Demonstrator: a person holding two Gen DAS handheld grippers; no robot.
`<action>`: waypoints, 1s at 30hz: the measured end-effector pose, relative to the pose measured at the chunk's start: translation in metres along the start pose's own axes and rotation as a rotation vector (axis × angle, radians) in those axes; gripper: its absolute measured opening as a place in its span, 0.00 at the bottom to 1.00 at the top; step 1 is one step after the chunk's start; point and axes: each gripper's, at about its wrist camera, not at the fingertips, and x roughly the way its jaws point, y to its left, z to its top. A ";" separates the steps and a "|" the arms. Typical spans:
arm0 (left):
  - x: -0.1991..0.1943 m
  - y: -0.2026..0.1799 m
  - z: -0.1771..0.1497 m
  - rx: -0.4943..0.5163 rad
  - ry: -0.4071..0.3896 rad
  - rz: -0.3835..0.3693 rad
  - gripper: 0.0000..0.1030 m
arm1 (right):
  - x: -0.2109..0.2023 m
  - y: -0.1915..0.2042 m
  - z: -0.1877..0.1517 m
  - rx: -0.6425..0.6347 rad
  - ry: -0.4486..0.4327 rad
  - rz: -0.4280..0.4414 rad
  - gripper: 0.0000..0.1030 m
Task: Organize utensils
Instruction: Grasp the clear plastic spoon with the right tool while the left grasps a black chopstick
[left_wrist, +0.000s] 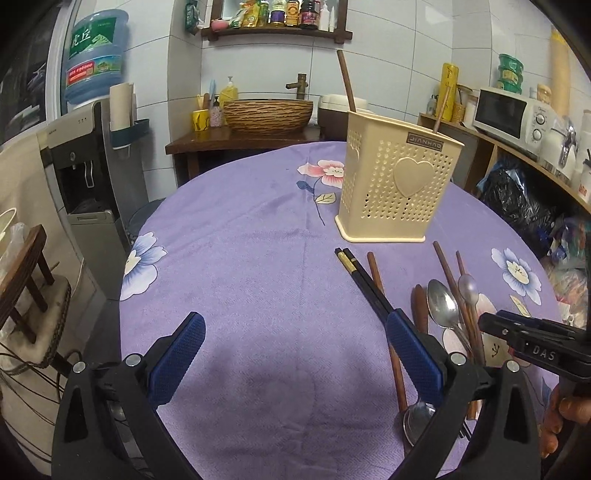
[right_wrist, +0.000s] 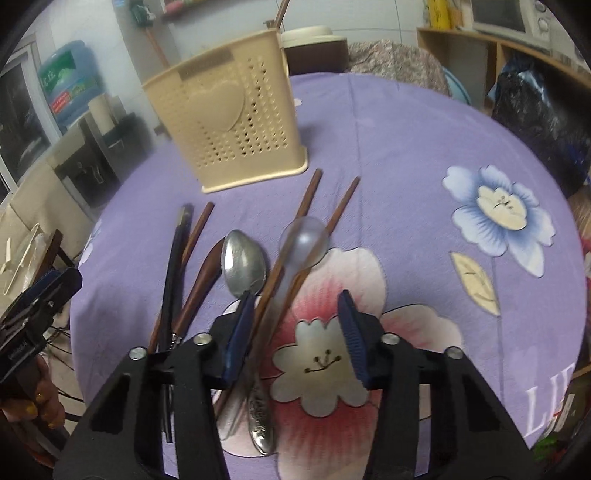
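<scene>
A beige perforated utensil holder (left_wrist: 397, 184) with a heart stands on the purple floral tablecloth (left_wrist: 258, 258); it also shows in the right wrist view (right_wrist: 229, 118), with two brown sticks standing in it. In front of it lie black chopsticks (left_wrist: 364, 280), brown chopsticks (right_wrist: 306, 201), a metal spoon (right_wrist: 243, 264), a clear plastic spoon (right_wrist: 304, 240) and a brown wooden spoon (right_wrist: 207, 273). My left gripper (left_wrist: 295, 358) is open and empty, left of the pile. My right gripper (right_wrist: 295, 332) is open over the utensil handles, holding nothing.
A wooden chair (left_wrist: 26, 288) and a water dispenser (left_wrist: 85, 155) stand to the left. A shelf with a microwave (left_wrist: 513, 114) runs along the right. A basin (left_wrist: 267, 114) on a wooden stand is behind the table.
</scene>
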 end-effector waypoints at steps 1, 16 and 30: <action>0.000 0.000 -0.002 0.005 0.000 -0.002 0.95 | 0.003 0.001 0.000 0.004 0.010 0.005 0.35; 0.004 -0.006 -0.013 0.022 0.037 -0.023 0.95 | -0.011 -0.027 0.003 0.093 0.018 0.098 0.03; 0.020 -0.018 -0.006 0.038 0.100 -0.062 0.89 | -0.015 -0.064 -0.005 0.125 -0.006 0.017 0.24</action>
